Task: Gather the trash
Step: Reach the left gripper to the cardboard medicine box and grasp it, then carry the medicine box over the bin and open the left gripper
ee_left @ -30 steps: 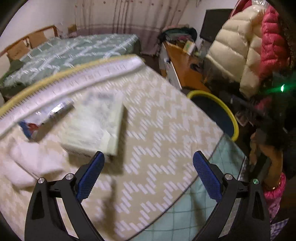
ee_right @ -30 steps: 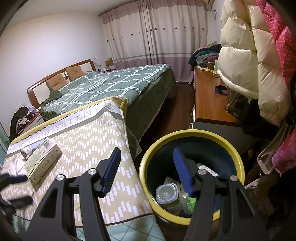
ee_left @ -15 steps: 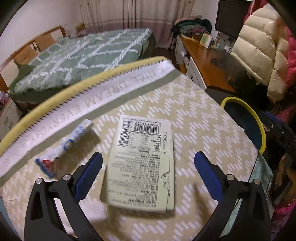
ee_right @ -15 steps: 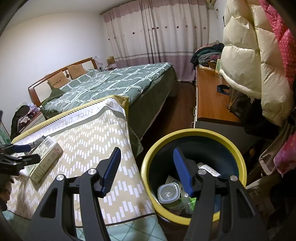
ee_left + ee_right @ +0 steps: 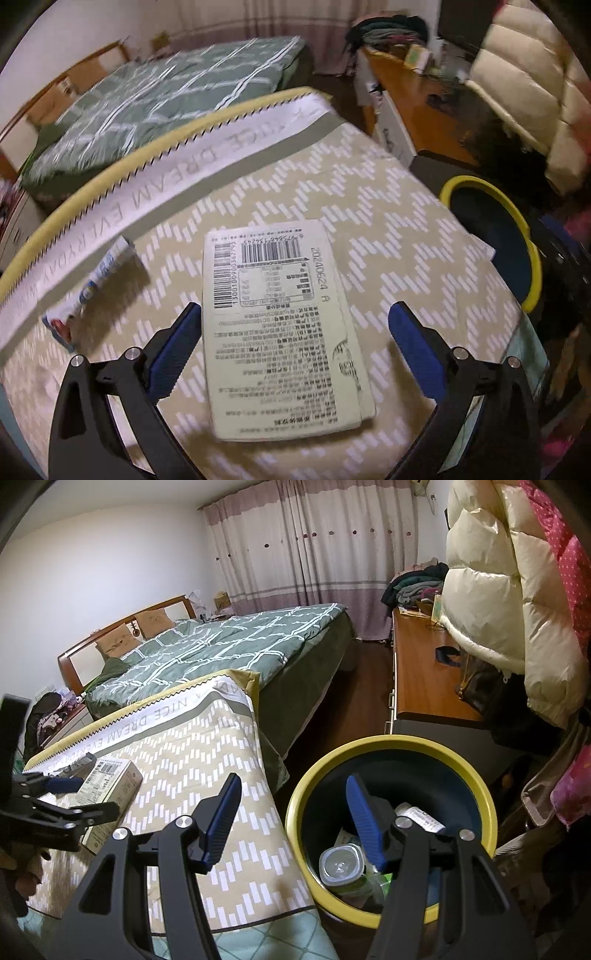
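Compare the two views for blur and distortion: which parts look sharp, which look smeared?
Left wrist view: the box label reads fairly clearly, but the bed and desk behind are streaked with motion blur. Right wrist view: sharp throughout, bin and curtains crisp. Both views bend straight edges, fisheye style, with dark corners.

Two wrist views, one bedside scene.
Left looks down close on the box point(image 5: 280, 325); right faces the bin point(image 5: 391, 823) from farther back; both share the quilt point(image 5: 388, 206).
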`<state>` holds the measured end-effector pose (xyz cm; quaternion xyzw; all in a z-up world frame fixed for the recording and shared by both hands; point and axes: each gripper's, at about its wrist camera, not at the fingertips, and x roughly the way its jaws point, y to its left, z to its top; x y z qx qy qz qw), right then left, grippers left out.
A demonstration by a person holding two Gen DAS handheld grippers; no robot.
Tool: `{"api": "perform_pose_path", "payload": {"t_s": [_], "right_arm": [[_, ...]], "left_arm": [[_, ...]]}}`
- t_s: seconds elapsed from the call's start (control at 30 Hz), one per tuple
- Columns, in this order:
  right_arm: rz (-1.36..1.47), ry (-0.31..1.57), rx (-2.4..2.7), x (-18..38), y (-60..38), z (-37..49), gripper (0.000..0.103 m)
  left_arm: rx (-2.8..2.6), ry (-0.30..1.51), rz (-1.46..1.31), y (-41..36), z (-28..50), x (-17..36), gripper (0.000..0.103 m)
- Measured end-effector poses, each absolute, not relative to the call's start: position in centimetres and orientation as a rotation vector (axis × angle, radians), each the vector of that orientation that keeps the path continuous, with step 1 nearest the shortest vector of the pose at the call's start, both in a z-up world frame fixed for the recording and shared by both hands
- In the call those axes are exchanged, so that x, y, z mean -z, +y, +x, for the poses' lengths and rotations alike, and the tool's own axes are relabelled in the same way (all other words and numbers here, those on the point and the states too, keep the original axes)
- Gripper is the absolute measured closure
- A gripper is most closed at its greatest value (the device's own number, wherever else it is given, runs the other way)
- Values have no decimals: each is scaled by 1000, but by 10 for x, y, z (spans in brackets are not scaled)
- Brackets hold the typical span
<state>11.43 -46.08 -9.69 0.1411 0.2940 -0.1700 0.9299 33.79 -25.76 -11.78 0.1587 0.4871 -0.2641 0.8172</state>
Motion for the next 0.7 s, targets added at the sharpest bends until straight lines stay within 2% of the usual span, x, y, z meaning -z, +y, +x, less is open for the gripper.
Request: {"api": "perform_pose_path", "payload": {"t_s": [0.17, 0.2, 0.23, 0.33, 0.7], "right_arm": [[292, 602, 341, 97, -462, 114, 47], [293, 602, 339, 97, -463, 114, 46], [298, 601, 336, 97, -463, 114, 46], [307, 594, 328, 97, -463, 113, 46], [292, 568, 321, 89, -473, 66, 47]], "left_arm": [[494, 1065, 362, -261, 343, 127, 6], [494, 1071, 363, -262, 344, 129, 10], [493, 1081, 365, -263, 345, 131, 20], [494, 1083, 349, -265, 347, 131, 32], [607, 1005, 385, -299, 306, 107, 32]]}}
